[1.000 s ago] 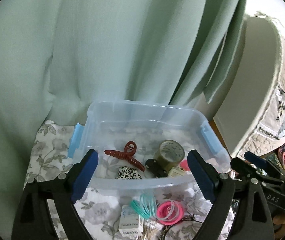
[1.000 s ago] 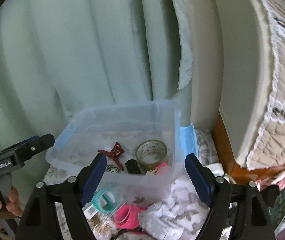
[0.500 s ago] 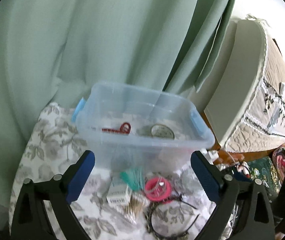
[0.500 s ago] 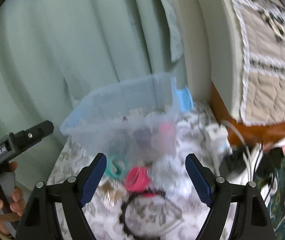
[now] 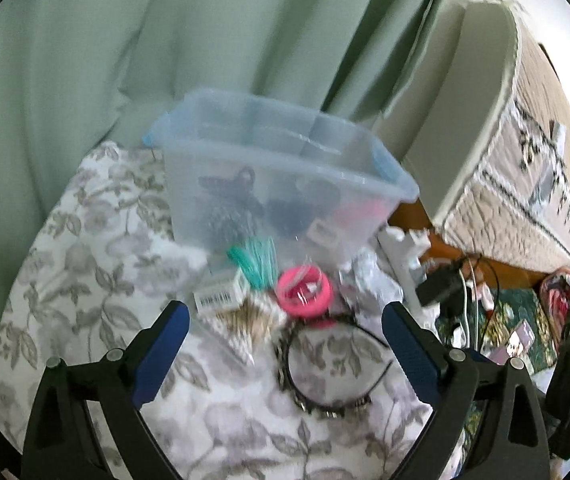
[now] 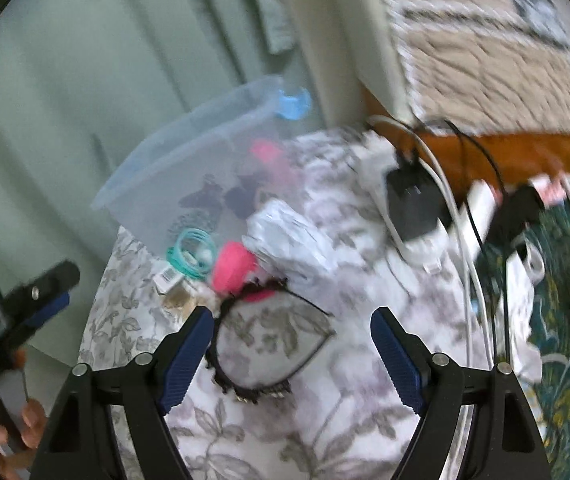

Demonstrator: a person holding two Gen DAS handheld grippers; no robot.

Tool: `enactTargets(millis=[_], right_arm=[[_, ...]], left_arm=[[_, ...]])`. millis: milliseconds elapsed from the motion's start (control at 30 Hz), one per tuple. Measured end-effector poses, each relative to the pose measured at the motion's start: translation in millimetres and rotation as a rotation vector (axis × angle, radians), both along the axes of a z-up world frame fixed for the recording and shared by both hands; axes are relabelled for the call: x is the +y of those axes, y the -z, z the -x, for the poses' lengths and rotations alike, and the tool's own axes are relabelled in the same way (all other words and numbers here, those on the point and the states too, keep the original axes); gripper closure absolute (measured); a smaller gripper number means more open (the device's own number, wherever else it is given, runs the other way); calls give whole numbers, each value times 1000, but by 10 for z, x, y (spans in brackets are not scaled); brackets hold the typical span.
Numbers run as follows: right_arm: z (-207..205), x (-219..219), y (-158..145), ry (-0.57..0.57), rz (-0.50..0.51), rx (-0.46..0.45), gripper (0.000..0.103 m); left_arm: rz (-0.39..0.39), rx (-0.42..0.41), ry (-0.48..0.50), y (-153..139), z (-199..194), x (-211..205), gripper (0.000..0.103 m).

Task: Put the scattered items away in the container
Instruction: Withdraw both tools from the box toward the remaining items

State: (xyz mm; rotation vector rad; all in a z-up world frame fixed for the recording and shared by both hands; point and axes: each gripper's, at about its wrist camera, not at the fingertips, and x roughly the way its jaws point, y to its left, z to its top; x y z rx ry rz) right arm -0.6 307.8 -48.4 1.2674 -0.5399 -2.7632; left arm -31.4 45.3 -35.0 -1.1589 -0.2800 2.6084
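Soft daylight, motion blur, fisheye warp

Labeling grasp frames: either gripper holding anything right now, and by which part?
Nothing held. Left gripper and right gripper have open, empty jaws above the black headband.

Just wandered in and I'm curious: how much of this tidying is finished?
Partly done: several dark items and something pink already lie inside the clear bin. Nothing is in hand; the left claw and right claw are both open and empty. Left on the floral cloth: teal hair ties, pink hair ties, a black headband.
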Motion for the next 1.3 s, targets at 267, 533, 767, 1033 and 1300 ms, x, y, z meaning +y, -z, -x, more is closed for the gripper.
enactTargets(millis=[267, 533, 767, 1033, 1300], right_arm=[[-131, 51, 75, 2, -4, -24, 19], [-250, -17, 160, -34, -49, -61, 19], [-238, -78, 141, -40, -39, -57, 19], [-240, -208, 113, -76, -70, -56, 19], [-265, -122, 79, -40, -74, -54, 19]], left_arm=[[21, -27, 19, 78, -97, 156, 6], [-6, -48, 17, 119, -154, 190, 6], [-8, -39, -14, 82, -215, 45, 6], [-42, -28, -56, 36, -238, -141, 6], [-50, -45, -30, 44, -154, -66, 6]])
